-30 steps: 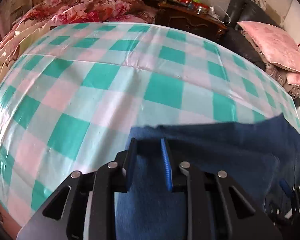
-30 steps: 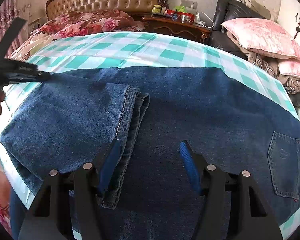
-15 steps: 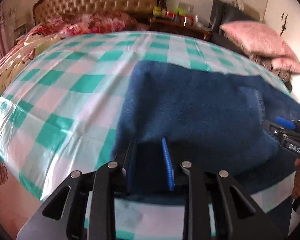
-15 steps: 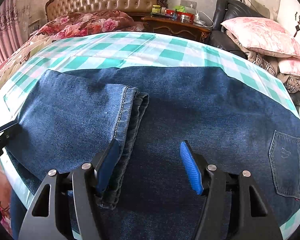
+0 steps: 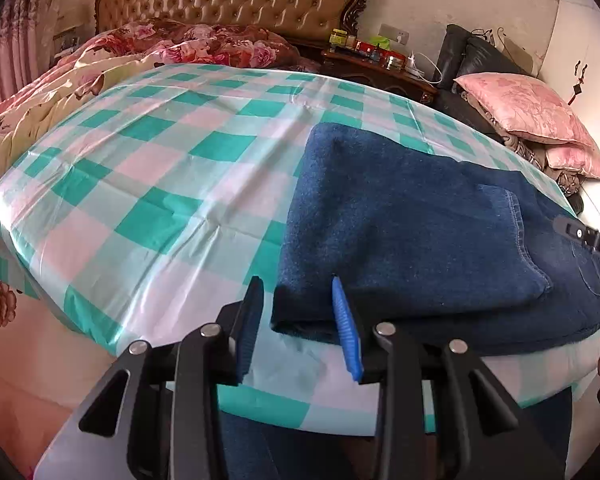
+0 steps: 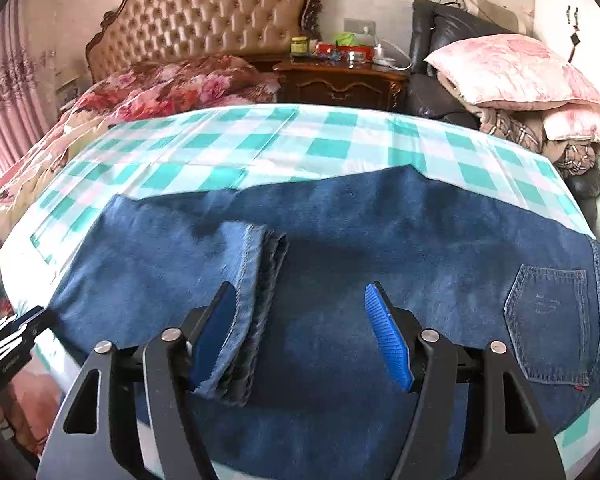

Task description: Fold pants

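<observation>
Dark blue jeans [image 6: 380,248] lie folded on the green and white checked sheet [image 6: 260,144]; the leg hems [image 6: 256,280] rest on top, a back pocket [image 6: 548,320] at the right. In the left wrist view the jeans [image 5: 400,216] lie right of centre. My left gripper [image 5: 298,320] is open at the near left corner of the fold, the cloth edge between its jaws, not pinched. My right gripper [image 6: 300,336] is open just above the jeans, its left finger [image 6: 216,328] beside the hems.
A floral quilt [image 5: 172,44] and tufted headboard [image 6: 212,12] lie at the far end. A wooden nightstand [image 6: 340,76] with jars stands behind. Pink pillows [image 6: 508,68] are piled at the right. The bed edge [image 5: 260,396] runs just under my left gripper.
My left gripper has swung round from the far side to the near left corner of the fold and opened wider. My right gripper has pulled back slightly, still open.
</observation>
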